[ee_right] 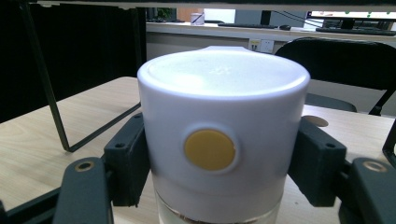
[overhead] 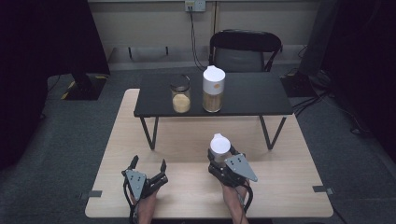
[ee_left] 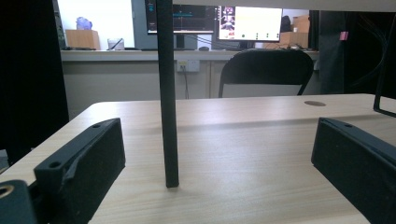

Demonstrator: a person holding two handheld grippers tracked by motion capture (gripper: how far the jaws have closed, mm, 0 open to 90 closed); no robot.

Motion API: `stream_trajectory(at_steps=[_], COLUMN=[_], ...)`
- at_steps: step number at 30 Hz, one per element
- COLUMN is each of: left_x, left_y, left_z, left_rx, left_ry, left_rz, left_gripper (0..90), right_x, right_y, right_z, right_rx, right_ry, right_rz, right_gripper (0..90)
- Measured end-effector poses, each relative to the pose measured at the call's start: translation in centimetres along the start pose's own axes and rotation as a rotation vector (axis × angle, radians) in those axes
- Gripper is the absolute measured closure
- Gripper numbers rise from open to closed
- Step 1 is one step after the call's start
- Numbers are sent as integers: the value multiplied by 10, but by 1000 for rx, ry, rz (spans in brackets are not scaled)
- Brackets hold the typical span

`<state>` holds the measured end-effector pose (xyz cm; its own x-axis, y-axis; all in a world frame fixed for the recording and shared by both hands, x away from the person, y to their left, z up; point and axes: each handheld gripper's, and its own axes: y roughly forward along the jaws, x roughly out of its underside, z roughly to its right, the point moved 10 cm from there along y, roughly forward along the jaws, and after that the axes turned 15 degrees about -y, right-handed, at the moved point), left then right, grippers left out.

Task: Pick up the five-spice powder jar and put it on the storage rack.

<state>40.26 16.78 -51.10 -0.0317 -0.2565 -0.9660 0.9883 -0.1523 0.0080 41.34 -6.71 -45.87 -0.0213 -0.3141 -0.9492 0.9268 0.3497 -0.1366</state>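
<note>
Desk (overhead: 187, 154): pale wood-grain top, grey carpet round it. On its far half we log a low black shelf (overhead: 252, 93) on thin metal legs. Beyond it a black folding chair (overhead: 245, 49), beige wall w/ socket, dark curtains both sides.

On the shelf: small glass jar (overhead: 181, 98), tan grains inside, lid tipped open; just right of it a tall canister (overhead: 213, 88), white cap w/ yellow dot, tan contents.

View-specific: in the left gripper view we see one shelf leg (ee_left: 167, 93) standing on the desk between the fingers, plus monitors on a far counter. In the right gripper view we get the held cap close up.

Task item: second canister w/ white cap (overhead: 219, 145), near-right part of the desk, in front of the shelf. Close up (ee_right: 223, 135): rounded white cap, round yellow button on the side, clear body below.

Right gripper (overhead: 223, 156): fingers (ee_right: 128, 163) clamped on both sides of that cap.

Left gripper (overhead: 148, 163): near-left, fingers wide apart, nothing gripped.
</note>
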Motion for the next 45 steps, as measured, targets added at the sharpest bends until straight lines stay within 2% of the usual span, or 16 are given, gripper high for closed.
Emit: stream_trajectory(at_steps=[37, 39, 45], left_x=[0, 0, 0], left_y=[0, 0, 0], left_z=[0, 0, 0], left_rx=[0, 0, 0], left_ry=[0, 0, 0], left_rz=[0, 0, 0], left_gripper=[23, 23, 23], right_x=[-32, -34, -39], right_y=[-13, -14, -16], right_z=[27, 31, 37], right_rx=[5, 5, 11], right_ry=[-12, 1, 1], right_rz=[20, 26, 26], right_gripper=[301, 302, 301])
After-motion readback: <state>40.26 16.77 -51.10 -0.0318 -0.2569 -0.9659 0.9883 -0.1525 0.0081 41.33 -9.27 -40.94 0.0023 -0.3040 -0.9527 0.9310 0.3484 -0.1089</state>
